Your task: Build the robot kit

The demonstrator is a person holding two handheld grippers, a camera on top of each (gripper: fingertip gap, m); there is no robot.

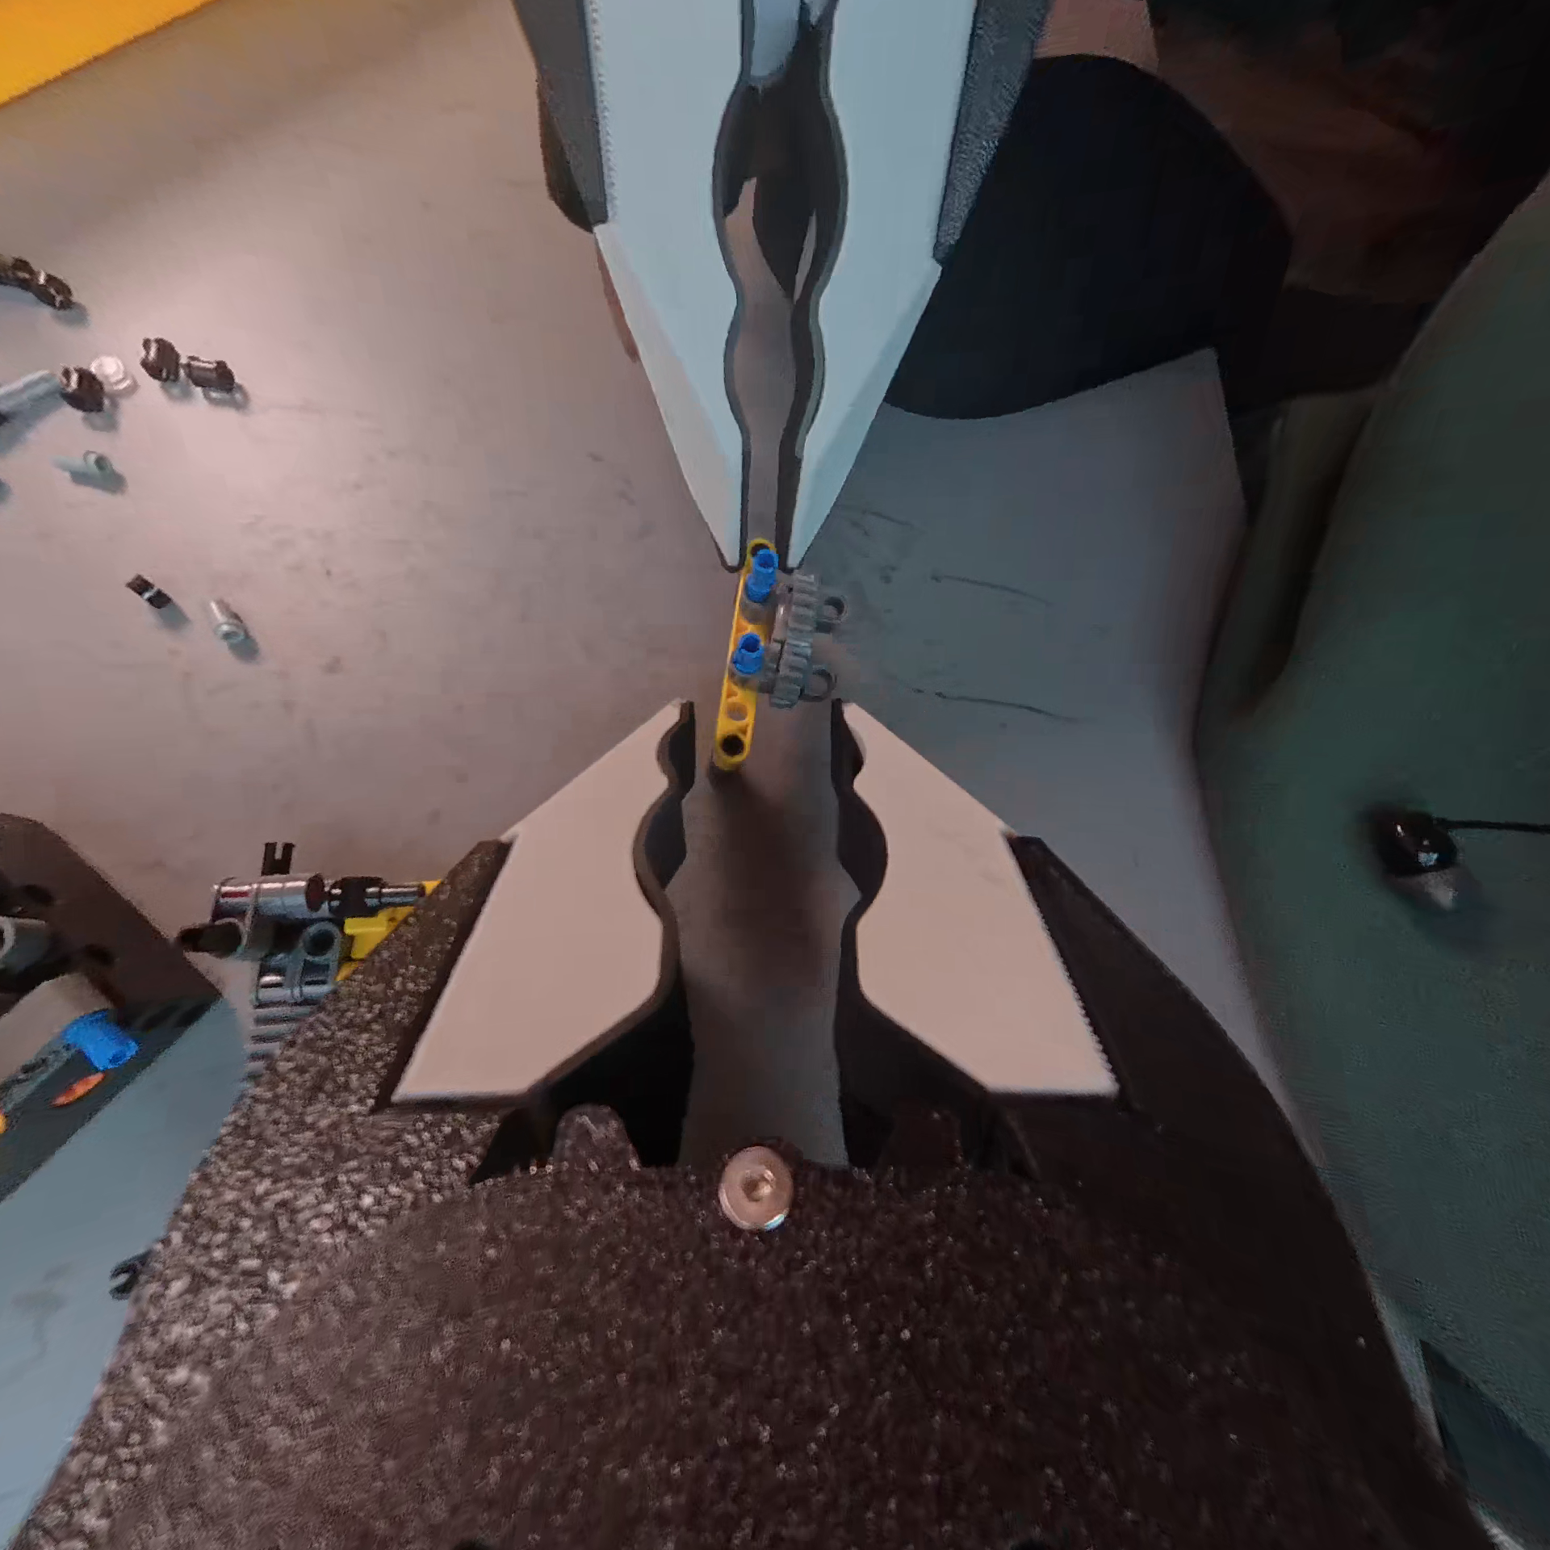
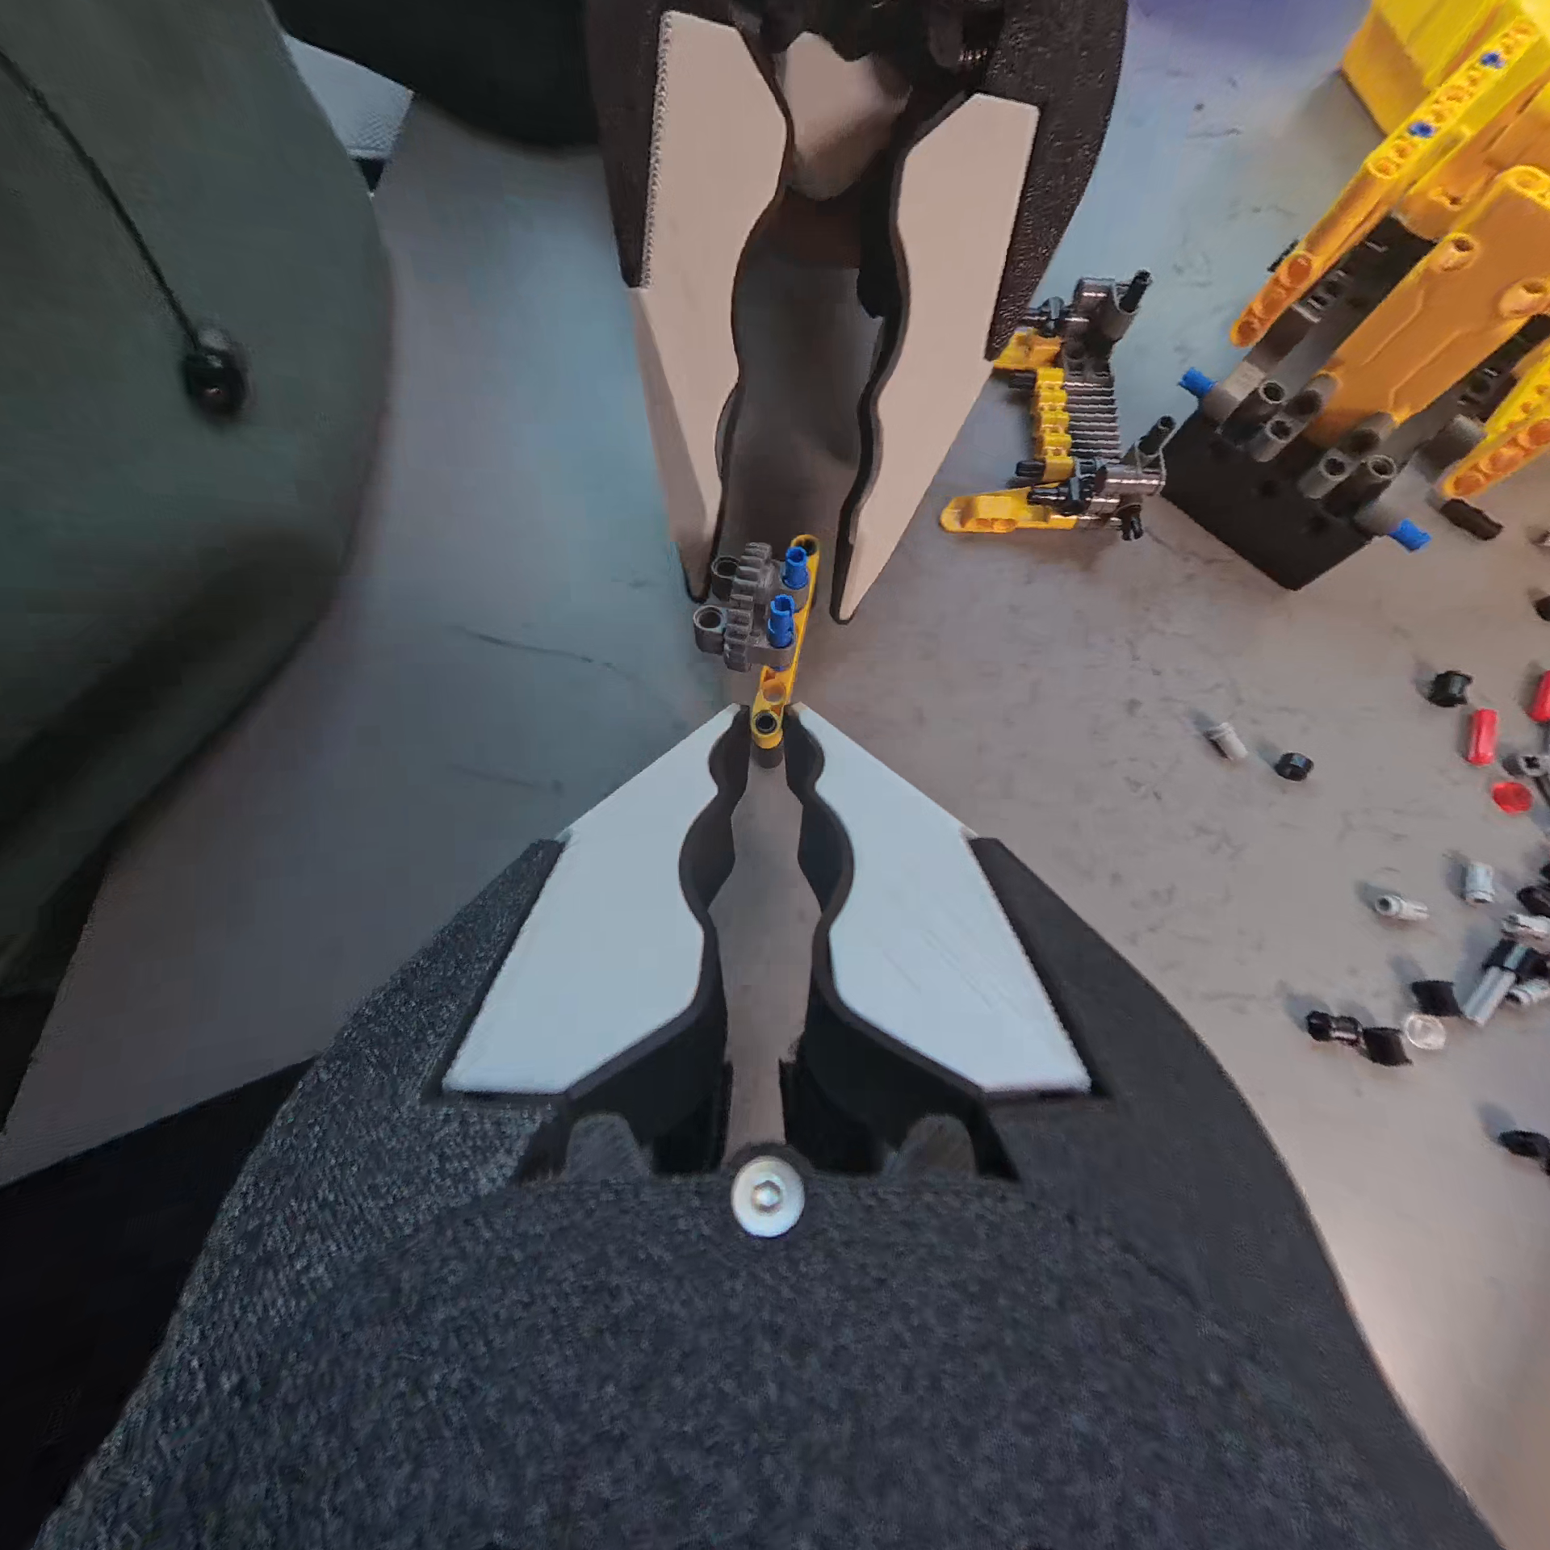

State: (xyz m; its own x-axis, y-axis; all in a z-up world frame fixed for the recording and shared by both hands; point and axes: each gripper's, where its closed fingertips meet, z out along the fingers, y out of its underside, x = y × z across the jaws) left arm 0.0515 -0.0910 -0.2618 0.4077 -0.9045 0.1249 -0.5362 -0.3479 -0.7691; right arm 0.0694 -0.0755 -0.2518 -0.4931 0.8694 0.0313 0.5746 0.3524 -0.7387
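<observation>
A thin yellow beam (image 1: 736, 713) carries two blue pins (image 1: 759, 574) and a dark grey gear (image 1: 793, 637) with grey connectors, and is held in the air above the grey table (image 1: 377, 252). My right gripper (image 2: 767, 715) is shut on one end of the beam (image 2: 776, 688). In the left wrist view the right gripper (image 1: 759, 549) comes in from the top. My left gripper (image 1: 763, 713) is open, its fingers on either side of the beam's other end. In the right wrist view the left gripper (image 2: 767, 600) brackets the gear (image 2: 746, 604) and pins (image 2: 795, 566).
Loose small black, grey and red parts (image 2: 1468, 964) lie scattered on the table. A large yellow model (image 2: 1426, 252) on a black block (image 2: 1283, 495) and a small yellow-grey sub-assembly (image 2: 1074, 436) stand nearby. A person's green garment (image 2: 168, 419) with a black cord end borders the table. Both grippers' tips are close together, under 4 cm apart.
</observation>
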